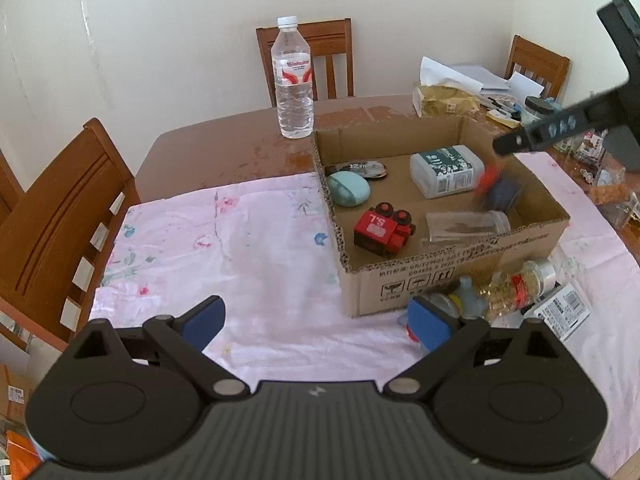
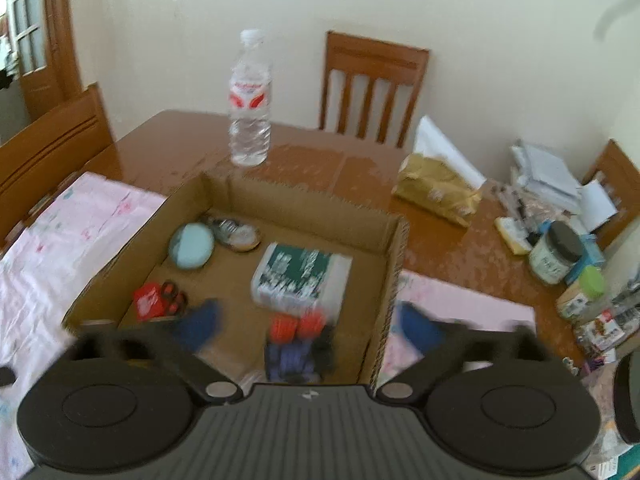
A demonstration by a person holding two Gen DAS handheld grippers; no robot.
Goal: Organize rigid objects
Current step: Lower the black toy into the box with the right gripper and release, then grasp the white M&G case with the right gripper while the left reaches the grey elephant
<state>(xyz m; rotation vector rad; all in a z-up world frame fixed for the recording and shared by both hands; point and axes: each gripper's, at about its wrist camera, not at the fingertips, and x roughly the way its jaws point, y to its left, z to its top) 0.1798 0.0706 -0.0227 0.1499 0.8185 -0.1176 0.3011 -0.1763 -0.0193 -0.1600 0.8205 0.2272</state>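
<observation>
An open cardboard box sits on the table. Inside lie a red toy truck, a teal oval case, a white bottle with a green label, a clear jar and a round tin. My left gripper is open over the pink cloth, left of the box's front corner, holding nothing. My right gripper is open above the box. Beneath it is a blurred blue toy with orange wheels, clear of the pads.
A water bottle stands behind the box. In front of the box lie a glass bottle with a red label, a blue-grey figure and a small white carton. Jars, papers and a tissue pack crowd the right side. Wooden chairs surround the table.
</observation>
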